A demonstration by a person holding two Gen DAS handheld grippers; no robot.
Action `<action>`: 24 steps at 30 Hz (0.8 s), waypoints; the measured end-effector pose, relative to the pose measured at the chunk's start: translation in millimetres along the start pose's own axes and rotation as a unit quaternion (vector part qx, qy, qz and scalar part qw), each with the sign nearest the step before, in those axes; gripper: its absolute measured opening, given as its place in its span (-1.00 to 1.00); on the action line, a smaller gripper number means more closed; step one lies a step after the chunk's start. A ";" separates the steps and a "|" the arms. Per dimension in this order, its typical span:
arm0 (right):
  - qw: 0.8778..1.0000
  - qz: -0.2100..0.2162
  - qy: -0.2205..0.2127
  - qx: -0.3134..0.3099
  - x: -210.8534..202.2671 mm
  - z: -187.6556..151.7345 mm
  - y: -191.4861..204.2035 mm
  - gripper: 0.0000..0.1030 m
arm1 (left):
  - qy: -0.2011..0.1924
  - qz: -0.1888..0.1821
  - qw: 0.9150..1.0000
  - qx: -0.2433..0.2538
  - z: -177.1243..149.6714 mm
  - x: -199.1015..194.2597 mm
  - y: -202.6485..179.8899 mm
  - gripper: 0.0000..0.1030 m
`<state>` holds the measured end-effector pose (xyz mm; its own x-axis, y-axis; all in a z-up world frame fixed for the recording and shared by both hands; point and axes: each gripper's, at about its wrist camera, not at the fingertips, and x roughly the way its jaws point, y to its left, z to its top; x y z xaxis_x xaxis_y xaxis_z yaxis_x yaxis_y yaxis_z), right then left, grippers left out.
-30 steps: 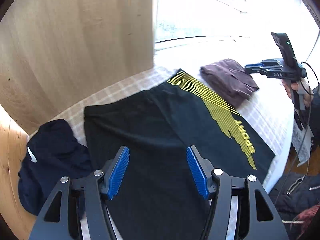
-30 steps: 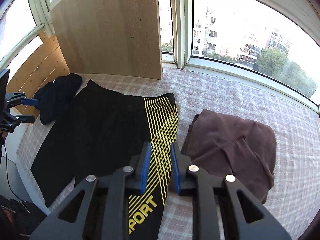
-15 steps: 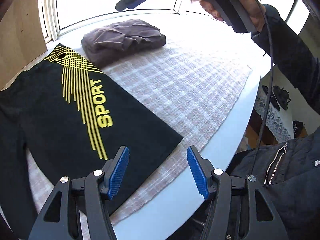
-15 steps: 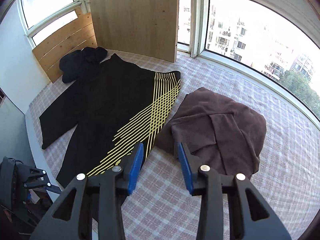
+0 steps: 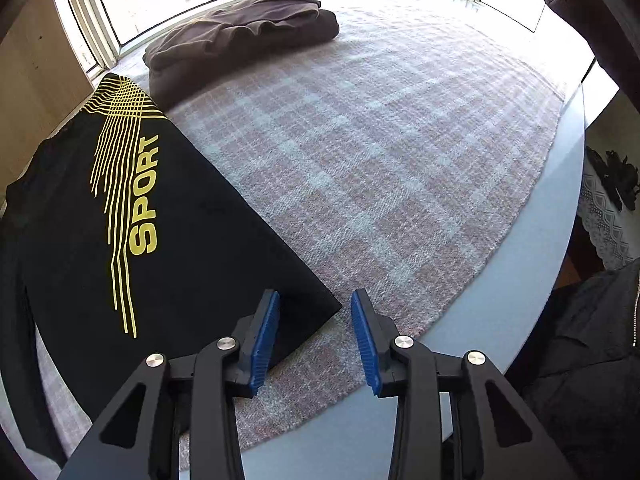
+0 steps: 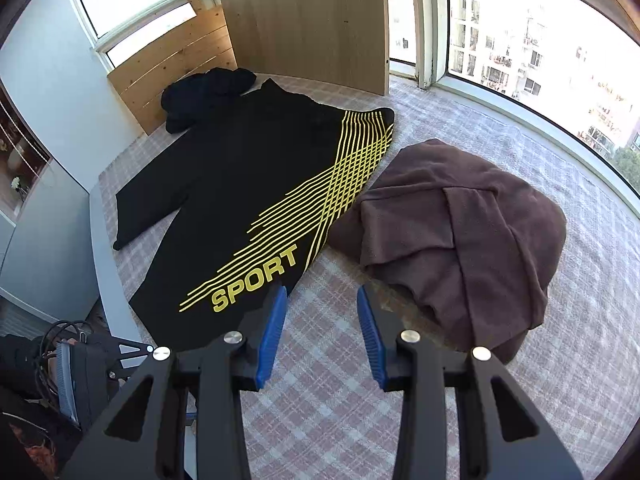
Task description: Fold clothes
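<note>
Swinging down since a second ago, my left claw (image 5: 314, 338) has just been narrowing, part-open and empty, over the black yellow-striped SPORT shorts (image 5: 120, 216) corner; my right claw (image 6: 322, 332) hangs part-open, empty.

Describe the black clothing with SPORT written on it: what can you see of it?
The black SPORT garment looks like shorts of thin, smooth fabric, spread flat on the checked cloth. Yellow stripes fan across one leg above yellow lettering. Its far end meets a dark bundle; the brown folded garment lies at its striped edge. The left gripper, jaws just narrowed, straddles a hem corner without pinching it.
</note>
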<state>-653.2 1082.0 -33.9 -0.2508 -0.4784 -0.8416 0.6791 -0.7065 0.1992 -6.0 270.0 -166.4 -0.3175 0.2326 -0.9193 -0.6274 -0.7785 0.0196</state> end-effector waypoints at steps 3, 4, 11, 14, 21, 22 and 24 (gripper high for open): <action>1.000 0.000 0.003 0.004 1.1 -1.4 -3.7 -0.29 | -0.011 -0.005 1.000 0.010 -4.0 -3.0 -3.3 -0.51; 1.000 0.000 0.004 0.006 1.4 -1.7 -4.8 -0.29 | -0.014 -0.009 1.000 0.010 -5.2 -3.4 -3.3 -0.57; 1.000 0.001 0.010 0.003 5.8 -0.5 -4.0 -0.28 | -0.026 -0.049 0.998 -0.030 -4.9 -11.1 10.7 -0.72; 1.000 0.000 0.014 -0.001 9.6 1.8 -2.2 -0.28 | -0.022 -0.052 0.997 -0.045 -4.5 -11.8 18.9 -0.72; 1.000 0.001 0.022 -0.006 15.6 4.8 1.2 -0.26 | -0.044 -0.037 0.997 -0.058 -5.5 -21.4 18.7 0.04; 1.000 0.001 0.023 -0.005 16.7 4.4 1.5 -0.21 | -0.052 -0.034 0.996 -0.057 -4.3 -22.6 17.0 0.10; 1.000 0.005 0.026 -0.004 18.4 2.9 1.7 -0.18 | -0.061 -0.014 0.997 -0.041 0.0 -20.3 10.1 0.06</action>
<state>-658.7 1070.5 -47.6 -0.2078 -0.4573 -0.8647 0.6870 -0.6975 0.2038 -5.8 257.4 -147.5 -0.3869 0.3208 -0.8645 -0.5794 -0.8139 -0.0427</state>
